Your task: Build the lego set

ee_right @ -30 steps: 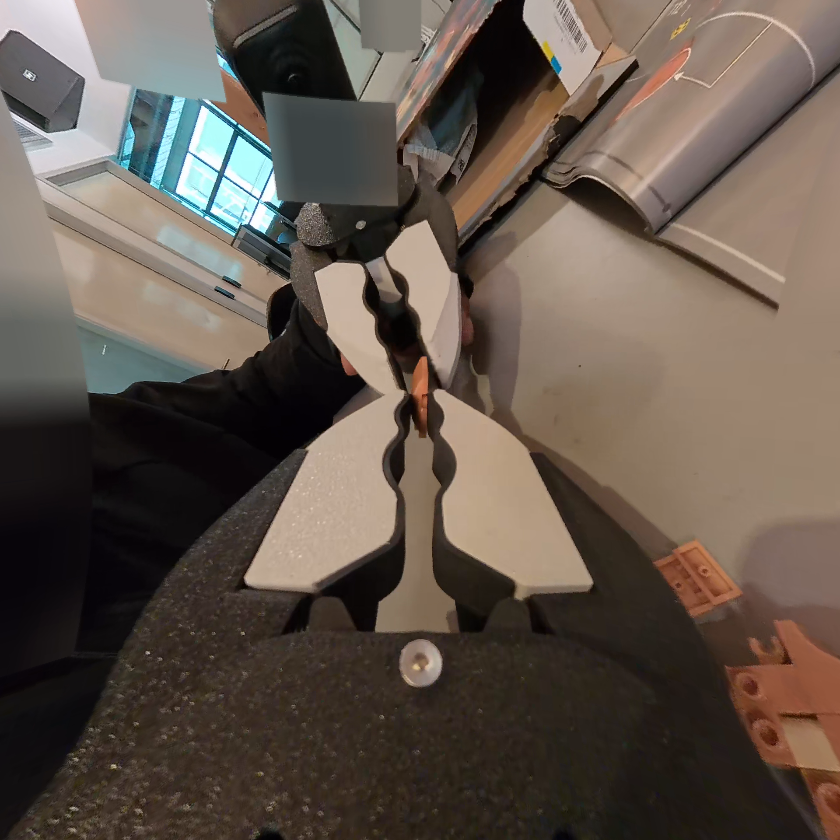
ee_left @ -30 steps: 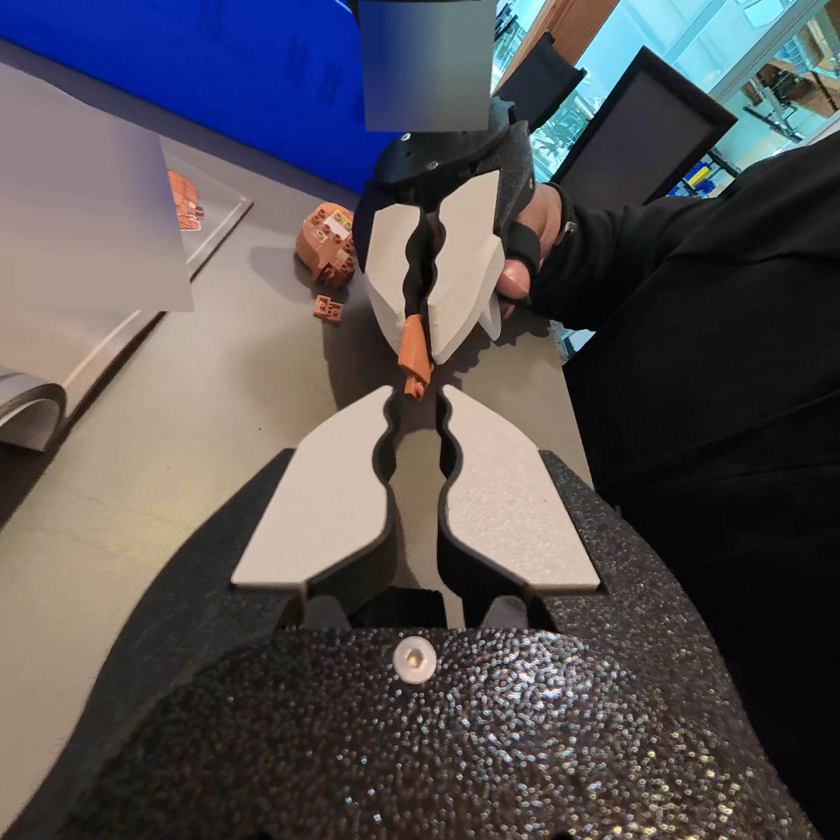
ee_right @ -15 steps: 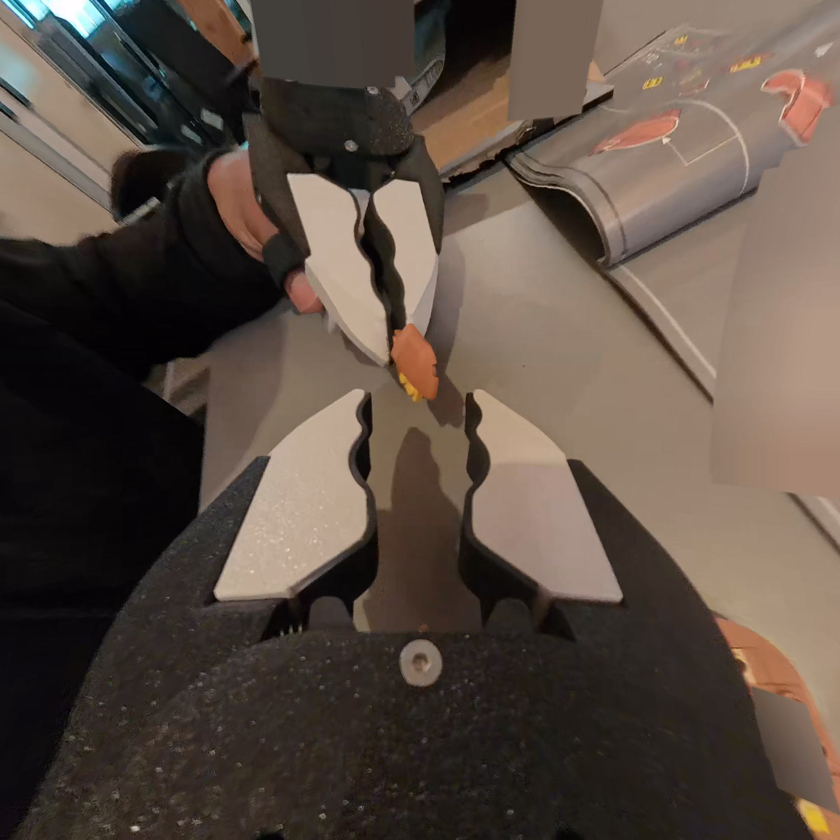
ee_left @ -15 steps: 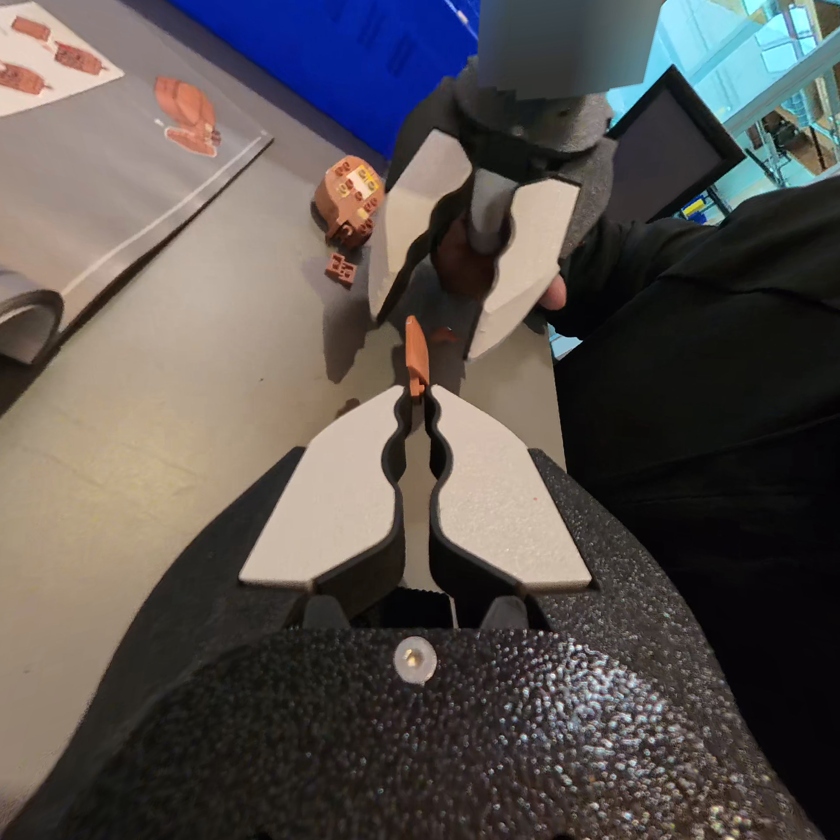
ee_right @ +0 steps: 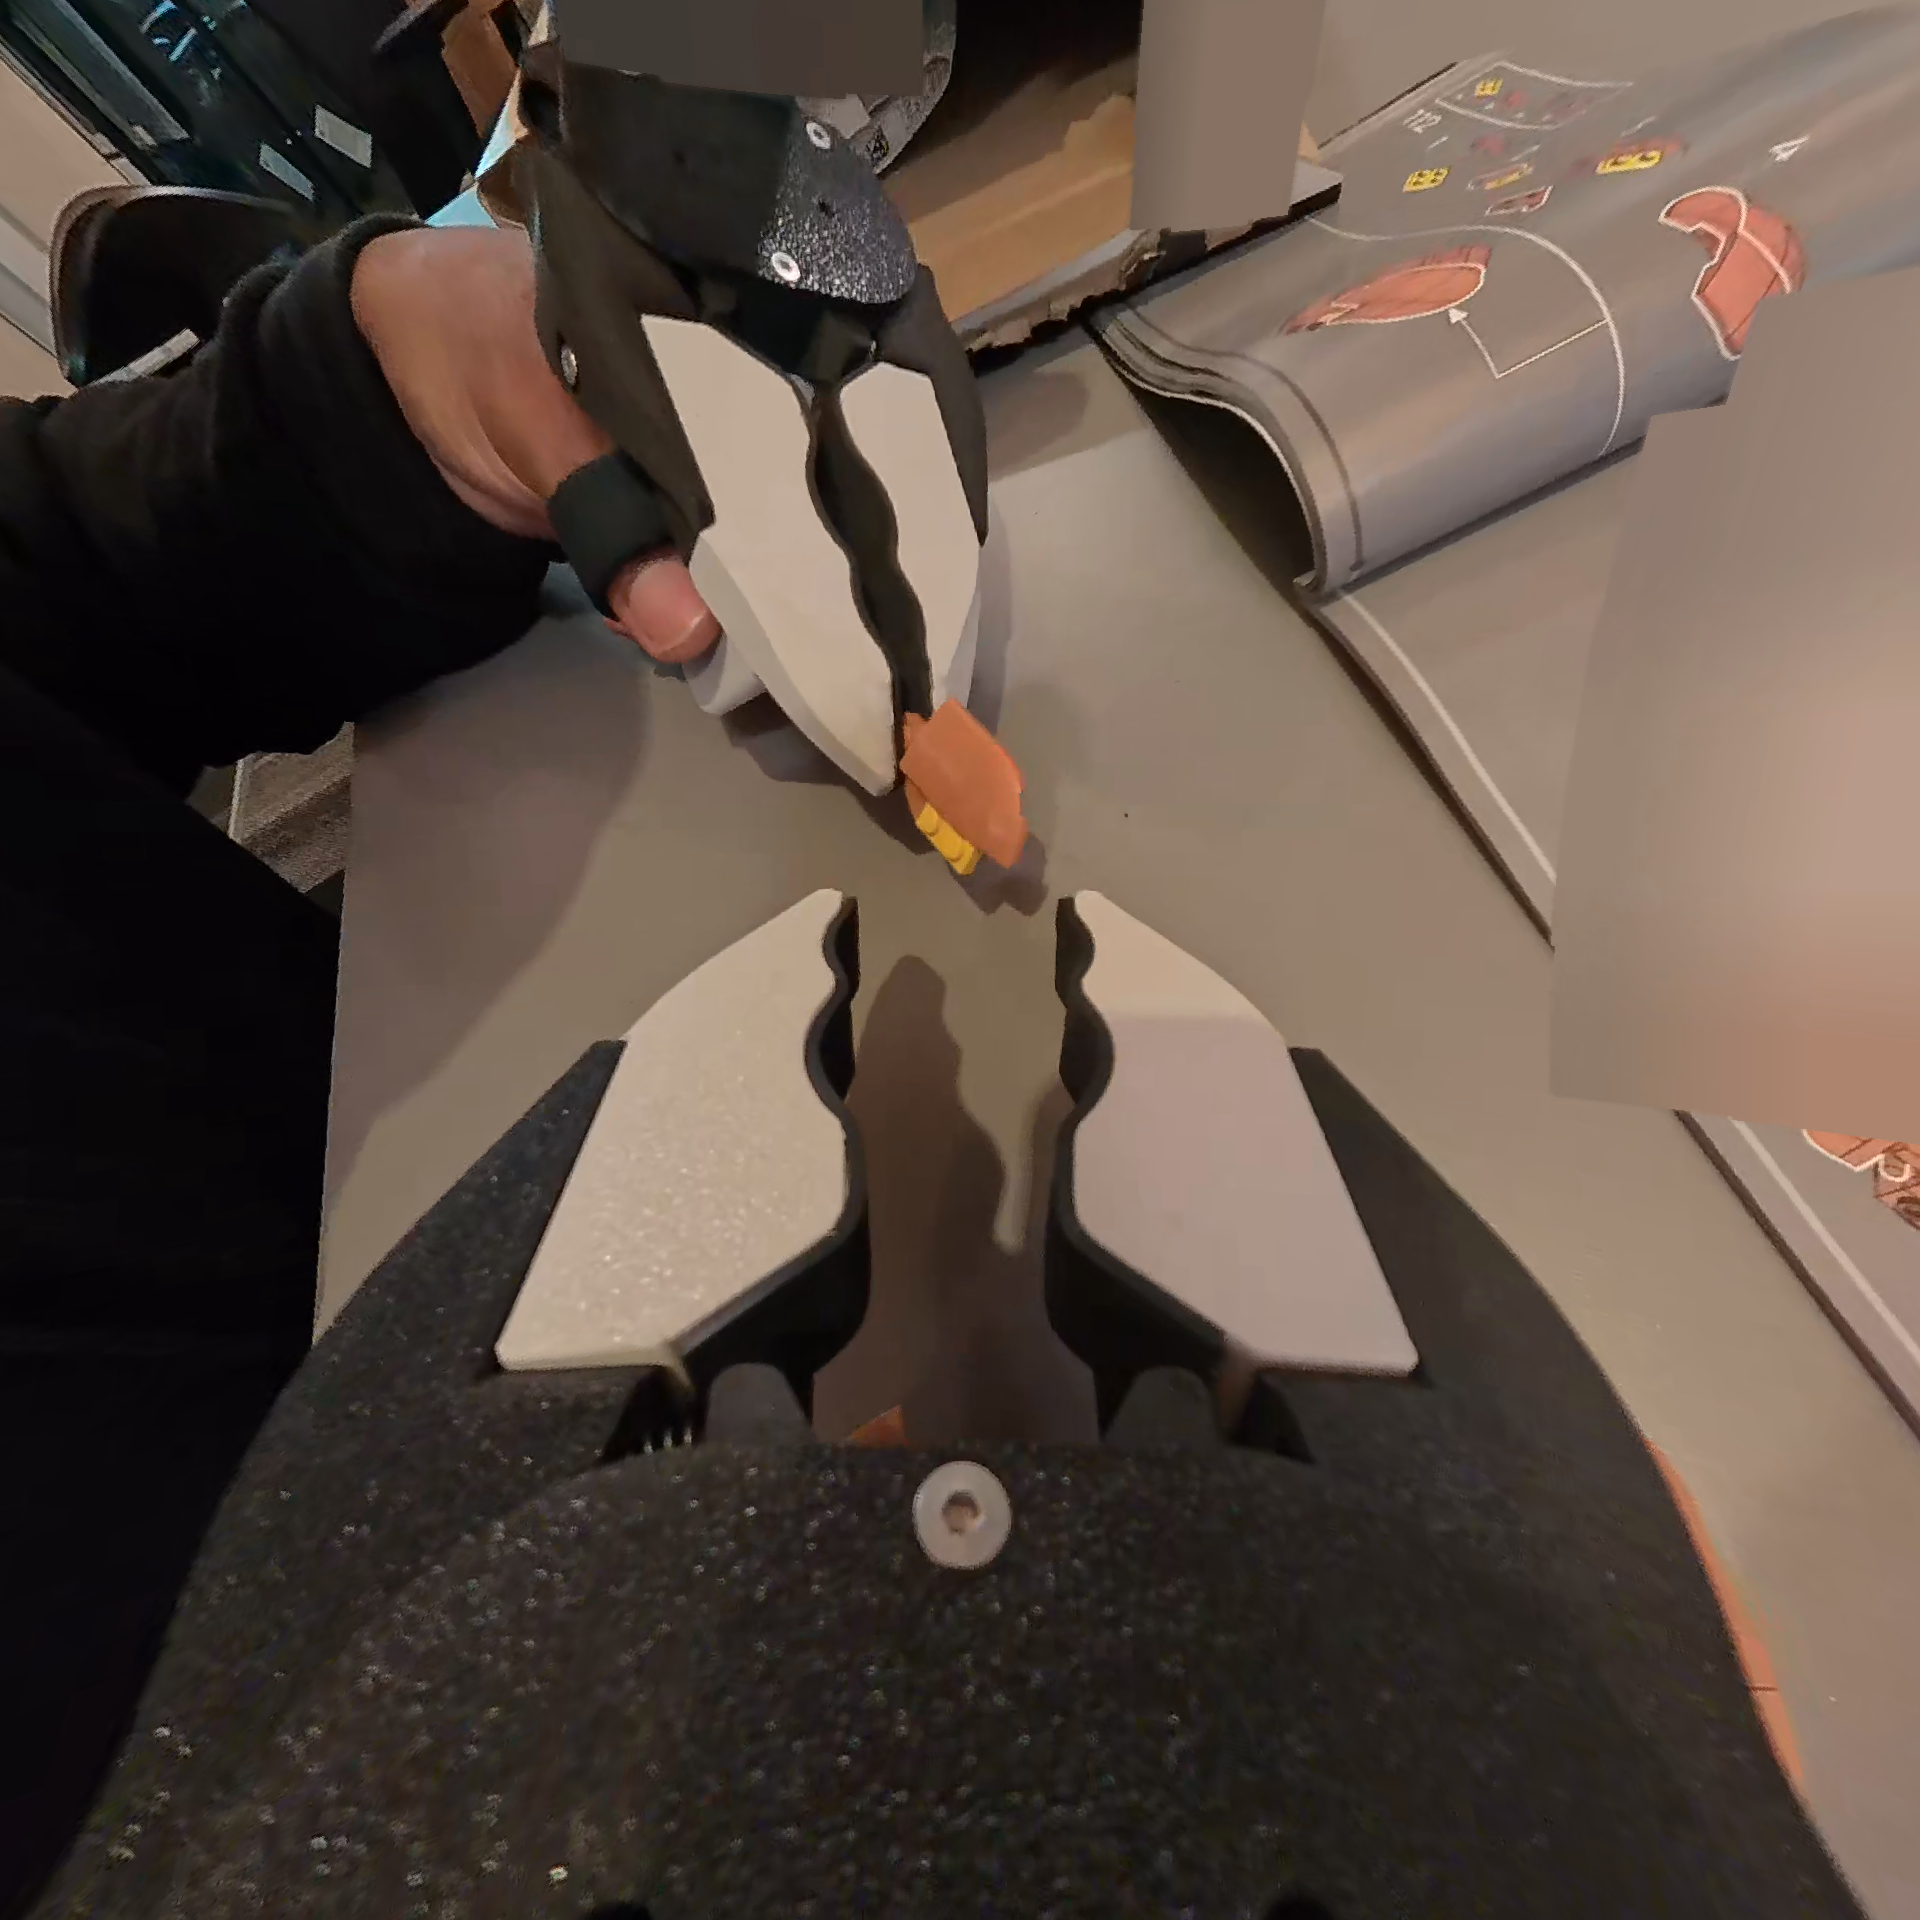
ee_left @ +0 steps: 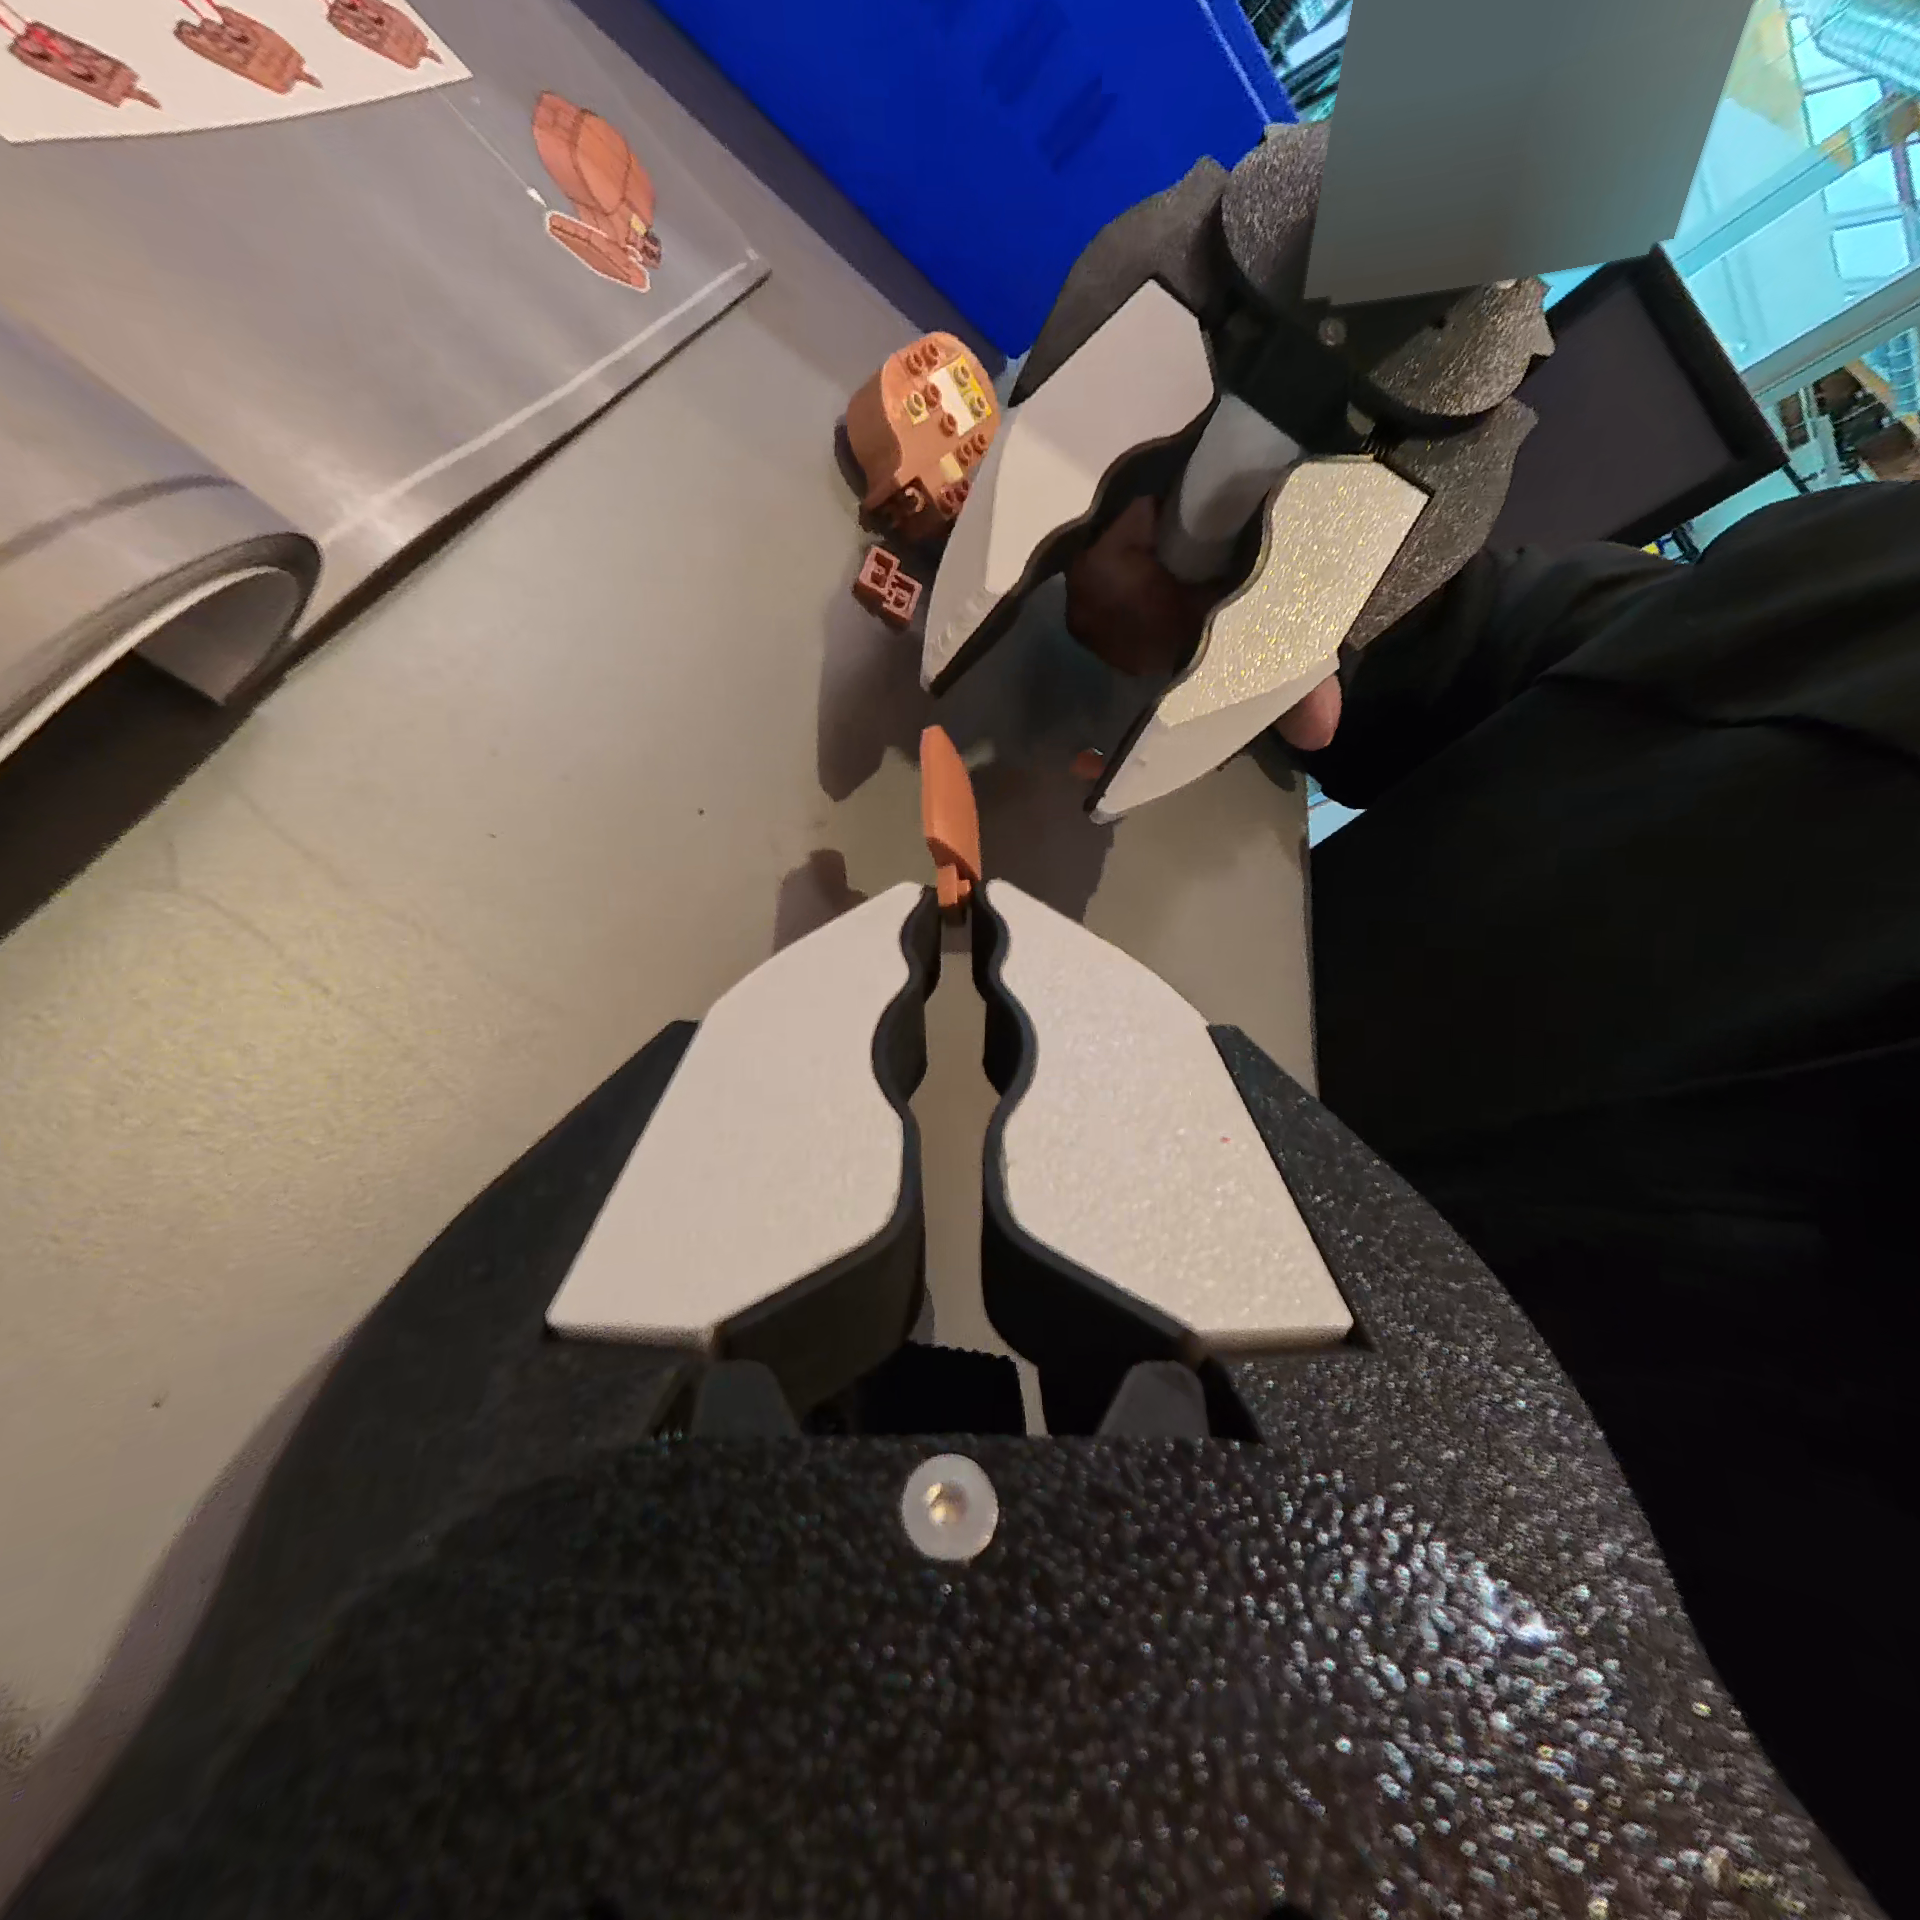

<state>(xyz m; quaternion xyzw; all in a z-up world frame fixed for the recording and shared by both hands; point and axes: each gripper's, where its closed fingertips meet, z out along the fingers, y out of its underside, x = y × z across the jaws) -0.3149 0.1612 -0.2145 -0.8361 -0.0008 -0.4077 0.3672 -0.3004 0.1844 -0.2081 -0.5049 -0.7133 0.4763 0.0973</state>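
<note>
My left gripper (ee_left: 951, 891) is shut on a small orange lego piece (ee_left: 948, 805) and holds it just above the grey table. In the right wrist view the same piece (ee_right: 961, 777) shows a yellow part underneath, held by the left gripper (ee_right: 914, 743). My right gripper (ee_right: 958, 904) is open and empty, just in front of that piece. It also shows in the left wrist view (ee_left: 1013, 743), open, beyond the piece. A brown rounded lego build (ee_left: 925, 421) and a small brown brick (ee_left: 888, 590) lie on the table farther off.
An open instruction booklet (ee_left: 312, 312) lies at the left; it also shows in the right wrist view (ee_right: 1507, 312). A blue bin (ee_left: 987, 125) stands behind the build. A cardboard box (ee_right: 1039, 177) sits at the table's far side. The table edge (ee_left: 1304, 935) is close to the person's black sleeve. Both grippers' tips are close together, under 4 cm apart.
The right gripper let go of the orange piece and opened, drawing back. The left gripper shut on the piece and now holds it alone.
</note>
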